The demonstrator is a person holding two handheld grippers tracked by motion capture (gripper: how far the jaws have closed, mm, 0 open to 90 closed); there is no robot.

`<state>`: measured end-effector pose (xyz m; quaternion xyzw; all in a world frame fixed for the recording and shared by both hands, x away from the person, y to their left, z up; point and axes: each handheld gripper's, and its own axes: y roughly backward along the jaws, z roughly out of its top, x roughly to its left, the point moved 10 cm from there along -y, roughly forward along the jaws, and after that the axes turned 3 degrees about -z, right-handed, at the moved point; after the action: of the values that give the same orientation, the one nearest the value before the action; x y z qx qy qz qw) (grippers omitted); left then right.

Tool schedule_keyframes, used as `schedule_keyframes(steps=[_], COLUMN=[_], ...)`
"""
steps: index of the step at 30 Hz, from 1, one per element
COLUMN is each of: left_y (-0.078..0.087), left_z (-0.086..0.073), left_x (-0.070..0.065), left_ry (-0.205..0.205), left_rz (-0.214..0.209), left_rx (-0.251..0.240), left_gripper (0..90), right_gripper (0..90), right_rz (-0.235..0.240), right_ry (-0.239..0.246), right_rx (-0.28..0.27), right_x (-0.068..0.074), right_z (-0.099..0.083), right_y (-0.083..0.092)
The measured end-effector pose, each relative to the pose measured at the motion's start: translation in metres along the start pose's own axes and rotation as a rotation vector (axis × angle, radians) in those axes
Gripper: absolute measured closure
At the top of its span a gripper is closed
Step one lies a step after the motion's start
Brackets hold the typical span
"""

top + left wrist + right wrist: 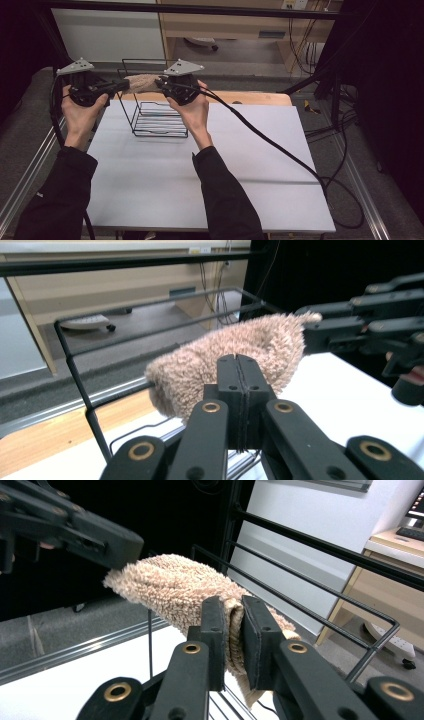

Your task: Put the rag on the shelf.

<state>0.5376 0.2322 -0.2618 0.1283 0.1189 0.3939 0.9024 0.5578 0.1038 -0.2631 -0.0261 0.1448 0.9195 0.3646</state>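
A white table (pixel 210 170) takes up the middle of the room, with a strip of bare wood (pixel 260 97) along its far edge. Grey carpet (pixel 30 125) lies to either side. Beyond the table stands a wooden desk (pixel 235 25), a chair base (pixel 202 44) with castors under it, and a white panel (pixel 107 32) to its left. Loose cables (pixel 305 45) hang at the right, against a black curtain (pixel 385 75).

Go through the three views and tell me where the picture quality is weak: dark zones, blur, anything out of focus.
High view: the white table is evenly lit, the surroundings at both edges fall to black, and the fluffy cloth is small and soft. Left gripper view: the cloth is sharp, the floor behind blurred. Right gripper view: the upper left is nearly black, the cloth's pile crisp.
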Motion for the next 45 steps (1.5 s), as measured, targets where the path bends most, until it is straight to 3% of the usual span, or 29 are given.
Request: schedule_keyframes(steps=[7,12,15,18,21,25,32,40,45], left_y=[-0.006,-0.009,-0.01,-0.011,-0.01,-0.011,-0.015,-0.019,-0.013], left_z=[-0.008,-0.011,-0.013,-0.016,-0.02,-0.027,-0.033,-0.032,-0.033], left_x=[0.002,0.004,0.005,0.007,0.007,0.008,0.012,0.011,0.007], left_ry=[-0.008,-0.022,-0.032,-0.039,-0.042,-0.045,-0.043,-0.057,-0.064], left_rz=[0.011,0.019,0.027,0.034,0.034,0.032,0.04,0.045,0.049], left_rx=[0.01,0.017,0.024,0.028,0.03,0.038,0.037,0.033,0.036], left_gripper=[89.9,90.0,89.9,89.9,89.9,89.8,89.7,88.3,79.3], right_gripper=[71.0,63.6,64.7,74.2,84.7,89.4,88.3,82.0,73.9], right_rz=[0.014,0.033,0.051,0.077,0.099,0.083,0.035,0.052,0.06], right_ry=[0.003,-0.012,-0.044,-0.065,-0.081,-0.072,-0.118,-0.131,-0.129], right_rx=[0.017,-0.006,-0.025,-0.014,0.046,0.118,0.141,0.114,0.088], right_x=[0.003,0.006,0.005,0.007,0.012,0.014,0.003,0.001,0.001], right_z=[-0.001,0.006,0.012,0.011,0.002,-0.013,-0.027,-0.03,-0.024], right_y=[0.004,0.01,0.012,0.013,0.011,0.006,0.001,0.0,0.012])
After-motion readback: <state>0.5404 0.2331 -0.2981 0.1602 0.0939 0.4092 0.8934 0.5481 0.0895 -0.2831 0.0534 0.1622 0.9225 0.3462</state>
